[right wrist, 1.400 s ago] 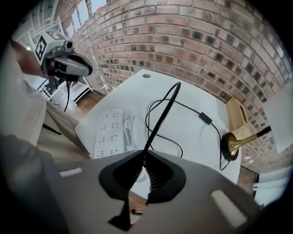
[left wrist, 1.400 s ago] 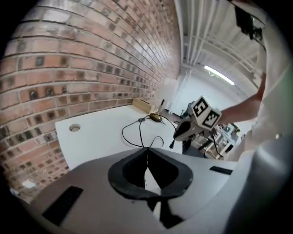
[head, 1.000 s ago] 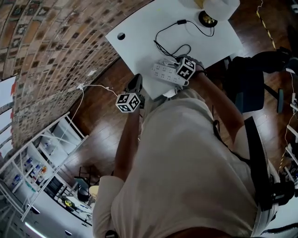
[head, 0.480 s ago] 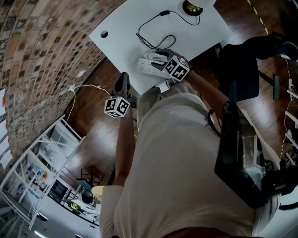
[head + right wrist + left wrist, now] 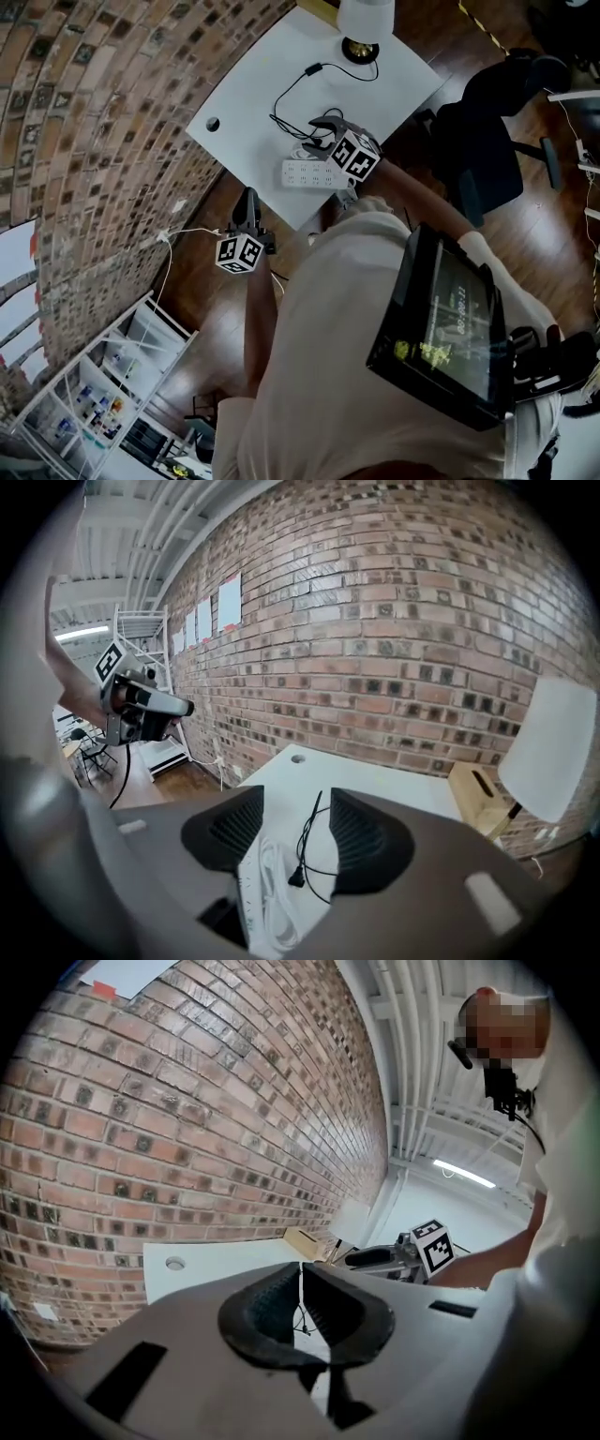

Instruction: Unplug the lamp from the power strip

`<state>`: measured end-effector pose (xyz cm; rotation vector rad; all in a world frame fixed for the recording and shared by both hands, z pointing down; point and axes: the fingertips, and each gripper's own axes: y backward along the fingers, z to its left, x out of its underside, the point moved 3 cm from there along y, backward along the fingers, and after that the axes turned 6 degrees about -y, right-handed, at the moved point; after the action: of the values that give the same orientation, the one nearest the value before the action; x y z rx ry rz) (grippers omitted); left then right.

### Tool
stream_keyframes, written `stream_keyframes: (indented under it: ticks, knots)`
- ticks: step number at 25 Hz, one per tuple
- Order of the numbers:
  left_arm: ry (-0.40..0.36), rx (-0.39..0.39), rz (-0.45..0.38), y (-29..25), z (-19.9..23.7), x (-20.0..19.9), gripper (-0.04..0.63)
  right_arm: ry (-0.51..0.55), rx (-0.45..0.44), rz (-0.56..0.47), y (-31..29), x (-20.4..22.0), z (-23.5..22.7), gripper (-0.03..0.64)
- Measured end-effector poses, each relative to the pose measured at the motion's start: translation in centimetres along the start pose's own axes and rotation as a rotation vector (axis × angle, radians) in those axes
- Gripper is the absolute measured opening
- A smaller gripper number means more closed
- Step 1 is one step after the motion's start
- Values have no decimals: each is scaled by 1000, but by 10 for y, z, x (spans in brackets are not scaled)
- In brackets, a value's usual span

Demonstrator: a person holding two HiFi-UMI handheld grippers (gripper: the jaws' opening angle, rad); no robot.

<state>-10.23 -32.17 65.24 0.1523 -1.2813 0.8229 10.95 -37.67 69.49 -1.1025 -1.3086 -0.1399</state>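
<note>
The black plug lies loose just beside the strip. Its limp cord runs off toward the lamp. The plug looks light and rigid, so grip its body, not the cord. The right gripper, above the strip, has its jaws apart and closing on nothing. The left gripper, well away from the strip, is closed and empty.

Head view looks steeply down; both gripper views skim the white table (shared by all).

Item count: one white table, one lamp upper centre, one power strip, one black cord, one wooden box, one office chair upper right, one shelf rack lower left.
</note>
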Motion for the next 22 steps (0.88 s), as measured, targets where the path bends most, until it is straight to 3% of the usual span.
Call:
stream_keyframes:
  ticks: [5, 10, 16, 19, 22]
  knots:
    - [22, 18, -37, 23, 9, -15, 3, -56, 44, -94, 16, -31, 6, 213]
    - [63, 42, -109, 53, 23, -53, 3, -259, 95, -293, 50, -76, 3, 207]
    - [87, 112, -249, 103, 30, -107, 3, -267, 169, -469, 108, -137, 14, 195]
    - [101, 84, -245, 123, 66, -105, 3, -299, 161, -528, 98, -145, 17, 195]
    - [173, 59, -212, 123, 89, -73, 3, -381, 176, -498, 100, -125, 12, 195]
